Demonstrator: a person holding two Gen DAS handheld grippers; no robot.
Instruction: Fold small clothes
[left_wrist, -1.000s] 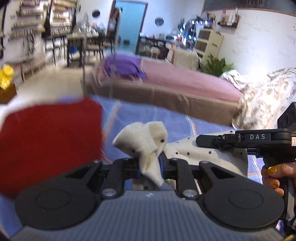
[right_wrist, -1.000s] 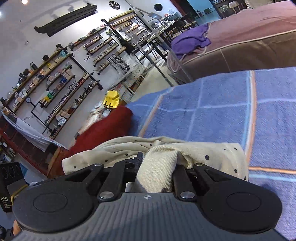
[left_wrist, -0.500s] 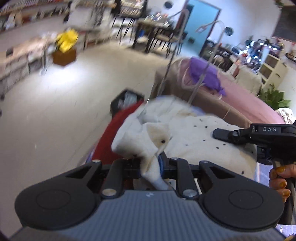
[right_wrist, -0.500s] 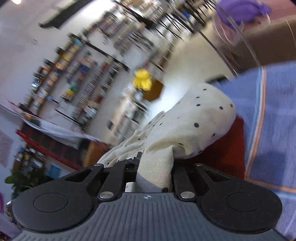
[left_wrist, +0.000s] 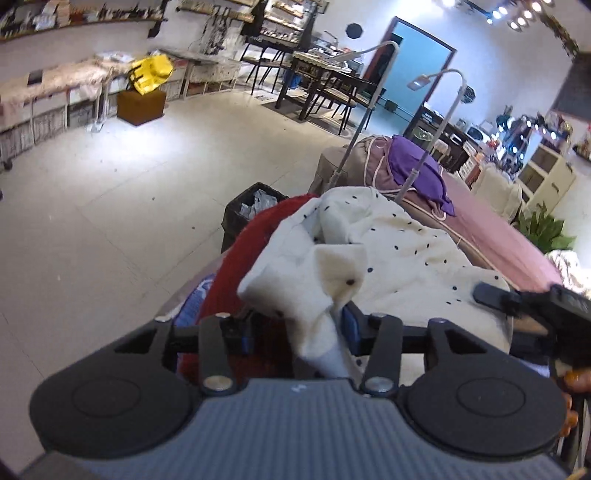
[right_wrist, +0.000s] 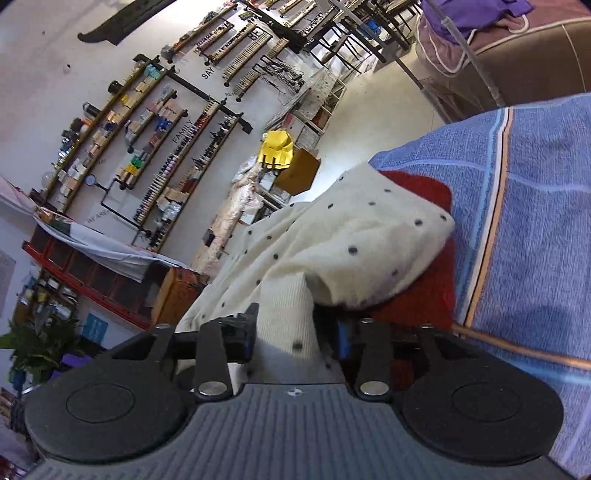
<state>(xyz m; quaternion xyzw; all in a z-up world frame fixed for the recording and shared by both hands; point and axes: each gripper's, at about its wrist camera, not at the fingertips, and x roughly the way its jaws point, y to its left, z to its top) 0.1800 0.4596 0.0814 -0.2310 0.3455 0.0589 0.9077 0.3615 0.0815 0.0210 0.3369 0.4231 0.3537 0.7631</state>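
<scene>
A cream garment with dark dots lies on top of a folded red cloth at the table's edge. My left gripper has opened; a fold of the cream garment still sits between its jaws. My right gripper has also opened, with the garment's ribbed cuff lying loose between its jaws. The cream garment covers most of the red cloth in the right wrist view. The right gripper's body shows at the right edge of the left wrist view.
A blue striped blanket covers the table. A black bin stands on the floor just past the table edge. A pink bed with a purple cloth lies beyond. Two lamp poles rise nearby.
Both grippers carried the cream garment over onto the red cloth and set it down. Both sets of jaws have spread apart from their earlier tight pinch.
</scene>
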